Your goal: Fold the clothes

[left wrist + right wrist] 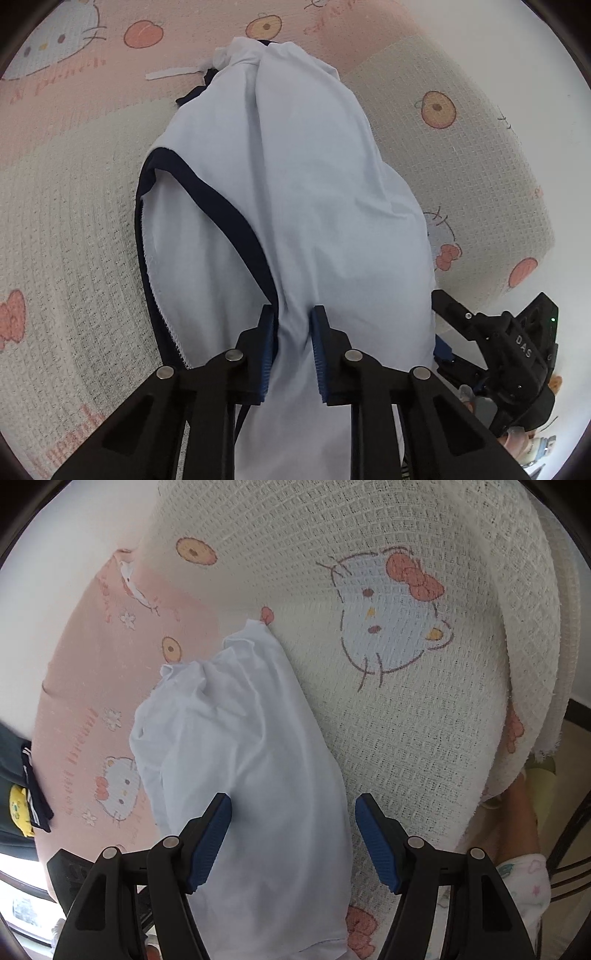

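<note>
White shirt (314, 206) lies bunched, unfolded on the blanket (74, 229); my left claw (293, 350) pinches it, right claw (291, 834) spread.

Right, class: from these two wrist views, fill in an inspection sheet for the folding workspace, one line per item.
Surface: waffle-weave blanket with cartoon cats, cream and pink.
Job's things: pale blue garment with navy trim, lying bunched.
Clutter: dark cloth at the blanket's edge.
Grippers: left gripper shut on the garment; right gripper open, garment between its fingers.
Cables: nothing seen.
Surroundings: person's patterned sleeve; chair frame.
</note>
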Demonstrator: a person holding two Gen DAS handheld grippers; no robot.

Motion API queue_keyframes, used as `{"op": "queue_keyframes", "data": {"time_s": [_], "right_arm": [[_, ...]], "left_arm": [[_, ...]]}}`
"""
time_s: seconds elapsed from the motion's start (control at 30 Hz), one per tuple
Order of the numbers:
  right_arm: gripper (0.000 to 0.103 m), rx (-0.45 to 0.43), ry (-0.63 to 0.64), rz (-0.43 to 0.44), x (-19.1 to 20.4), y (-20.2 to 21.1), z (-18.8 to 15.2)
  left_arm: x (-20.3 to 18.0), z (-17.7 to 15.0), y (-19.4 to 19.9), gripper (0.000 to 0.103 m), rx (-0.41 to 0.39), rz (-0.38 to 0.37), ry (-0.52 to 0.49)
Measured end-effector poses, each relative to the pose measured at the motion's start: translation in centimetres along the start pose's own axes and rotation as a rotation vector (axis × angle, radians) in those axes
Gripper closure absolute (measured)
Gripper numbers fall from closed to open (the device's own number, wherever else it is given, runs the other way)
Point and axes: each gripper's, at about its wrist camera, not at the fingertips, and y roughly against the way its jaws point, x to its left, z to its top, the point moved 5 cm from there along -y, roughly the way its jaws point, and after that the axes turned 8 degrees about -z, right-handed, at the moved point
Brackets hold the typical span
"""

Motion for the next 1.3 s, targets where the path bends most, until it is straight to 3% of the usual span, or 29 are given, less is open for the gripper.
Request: {"op": "queue_keyframes", "data": {"time_s": [0.07,0.2,0.3,0.33,0.43,0.53,0.67,0.87,0.97,1.3], "right_arm": [[0.062,-0.015,0.018,0.028,0.6,0.1,0.0],[0.084,-0.011,0.049,0.042,1.6,0.2,0.0],[0.091,-0.017,0.09,0.031,2.4,0.6,0.1],[0.091,-0.021,0.107,0.026,2.8,0.9,0.1],[0.092,-0.048,0.184,0.011,4.0,1.9,-0.2],[0.092,-0.069,0.247,-0.006,5.3,2.9,-0.7],[0.092,-0.097,0.324,-0.01,7.7,4.0,-1.0],[0.092,-0.065,0.414,0.011,9.7,4.4,-1.8],[0.092,-0.044,0.404,0.04,9.8,4.3,-2.5],[0.093,0.072,0.367,0.134,9.5,2.7,-6.9]], "left_arm": [[0.1,0.0,-0.1,0.086,0.004,0.003,-0.003],[-0.1,-0.2,-0.6,0.086,0.003,0.012,-0.002],[-0.1,-0.4,-0.5,0.086,0.007,0.011,0.004],[0.1,-0.2,-0.4,0.084,0.012,0.016,0.019],[0.4,-0.1,0.3,0.067,0.029,-0.003,0.085],[0.3,0.2,1.8,0.06,-0.019,-0.058,0.107],[-0.4,0.7,3.3,0.059,-0.051,-0.039,0.056],[-2.3,1.6,3.9,0.059,-0.038,-0.051,-0.017],[-3.1,3.2,3.2,0.059,-0.016,-0.09,-0.013],[-4.2,0.9,4.6,0.06,0.077,-0.145,-0.038]]}}
